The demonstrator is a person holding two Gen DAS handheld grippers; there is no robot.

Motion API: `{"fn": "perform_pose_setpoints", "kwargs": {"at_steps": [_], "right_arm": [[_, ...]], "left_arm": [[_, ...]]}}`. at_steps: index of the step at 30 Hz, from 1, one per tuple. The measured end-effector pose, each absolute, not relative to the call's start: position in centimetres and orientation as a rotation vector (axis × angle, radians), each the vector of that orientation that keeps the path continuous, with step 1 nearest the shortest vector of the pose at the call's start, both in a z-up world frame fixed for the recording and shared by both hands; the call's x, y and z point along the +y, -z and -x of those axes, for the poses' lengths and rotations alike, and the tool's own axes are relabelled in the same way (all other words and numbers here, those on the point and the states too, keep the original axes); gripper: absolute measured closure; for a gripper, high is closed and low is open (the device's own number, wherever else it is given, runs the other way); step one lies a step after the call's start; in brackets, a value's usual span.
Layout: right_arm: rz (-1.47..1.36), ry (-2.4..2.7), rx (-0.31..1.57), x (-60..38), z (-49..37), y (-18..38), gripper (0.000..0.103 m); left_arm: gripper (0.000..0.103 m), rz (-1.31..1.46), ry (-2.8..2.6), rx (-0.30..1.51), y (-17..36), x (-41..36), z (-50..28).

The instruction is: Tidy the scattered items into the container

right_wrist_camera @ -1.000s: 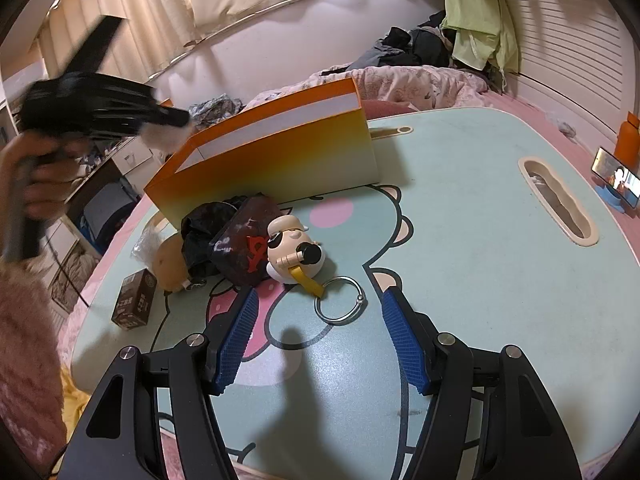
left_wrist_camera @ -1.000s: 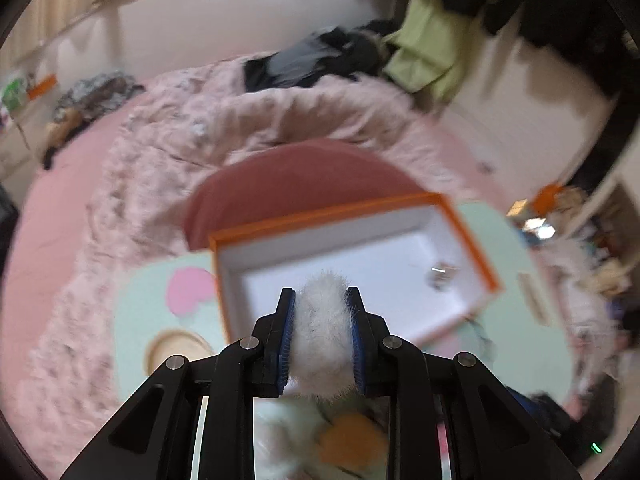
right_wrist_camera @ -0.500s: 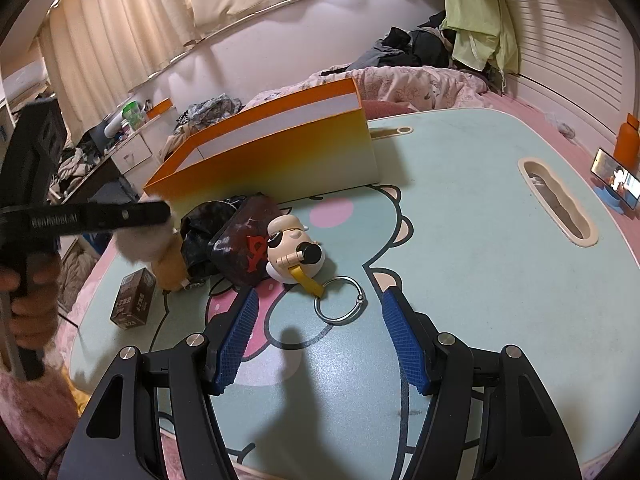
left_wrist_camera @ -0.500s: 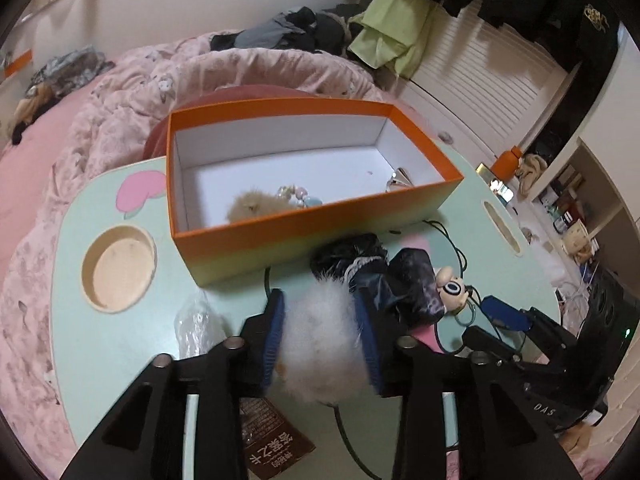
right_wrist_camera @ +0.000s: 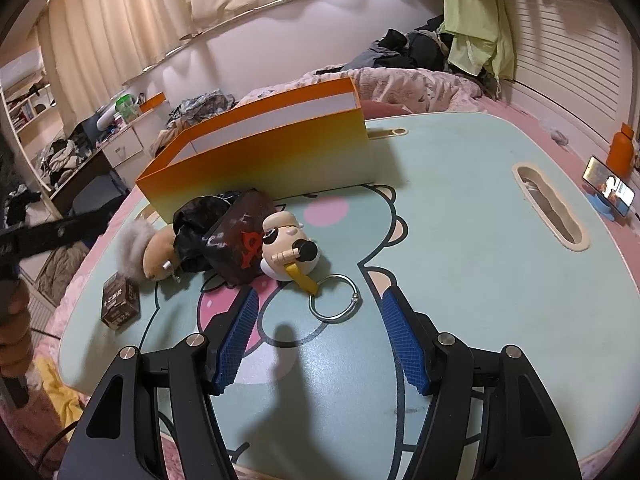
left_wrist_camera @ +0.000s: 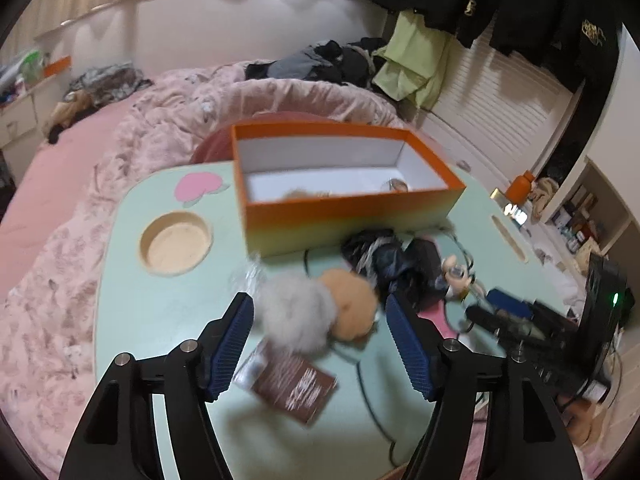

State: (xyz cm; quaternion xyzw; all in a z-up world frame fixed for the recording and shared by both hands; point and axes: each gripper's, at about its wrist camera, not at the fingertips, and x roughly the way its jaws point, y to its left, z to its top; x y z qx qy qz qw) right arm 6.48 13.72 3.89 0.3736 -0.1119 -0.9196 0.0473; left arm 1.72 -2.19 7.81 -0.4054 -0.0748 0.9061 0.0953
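Left wrist view: the left hand-held gripper [left_wrist_camera: 320, 340] hangs over the surface [left_wrist_camera: 160, 312] with its blue pads wide apart, gripping nothing. Between and just beyond them lies a white fluffy pompom [left_wrist_camera: 296, 316], touching a tan pompom [left_wrist_camera: 352, 304]. A brown packet [left_wrist_camera: 292, 384] lies nearer the camera, and a dark crumpled pouch [left_wrist_camera: 384, 260] sits past the pompoms. The orange box [left_wrist_camera: 344, 216] stands behind them, open on top, with a few small items already inside. Half a second ago these pads were clamped on the white pompom; now it is loose on the surface, outside the box, so the drop looks unintended or the grip was given up.

Right wrist view: the right hand-held gripper [right_wrist_camera: 316, 332] also has its pads spread apart and holds nothing, much as it stood a second ago. Ahead of it lies a metal ring [right_wrist_camera: 335, 298] joined by a yellow strap to a small figure toy [right_wrist_camera: 288, 244], which leans against the dark pouch [right_wrist_camera: 224, 236]. The two pompoms [right_wrist_camera: 148, 248] and the brown packet [right_wrist_camera: 120, 304] lie to the left, in front of the box [right_wrist_camera: 264, 160].

The step in hand seems to be collecting loose items. Next, I judge, the left pads should close again on the white pompom, lift it above the box rim and release it inside.
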Motion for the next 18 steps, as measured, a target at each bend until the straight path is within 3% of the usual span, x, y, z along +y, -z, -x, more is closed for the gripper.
{"fn": "perform_pose_setpoints", "kwargs": {"at_steps": [12, 18], "right_arm": [[-1.149, 2.829, -0.267, 13.2, -6.5, -3.9, 0.038], [-1.163, 2.826, -0.277, 13.3, -6.4, -3.7, 0.038]], "left_arm": [[0.032, 1.207, -2.948, -0.113, -1.7, -1.3, -4.8], [0.02, 1.151, -3.047, -0.049, -1.3, -1.0, -4.3]]}}
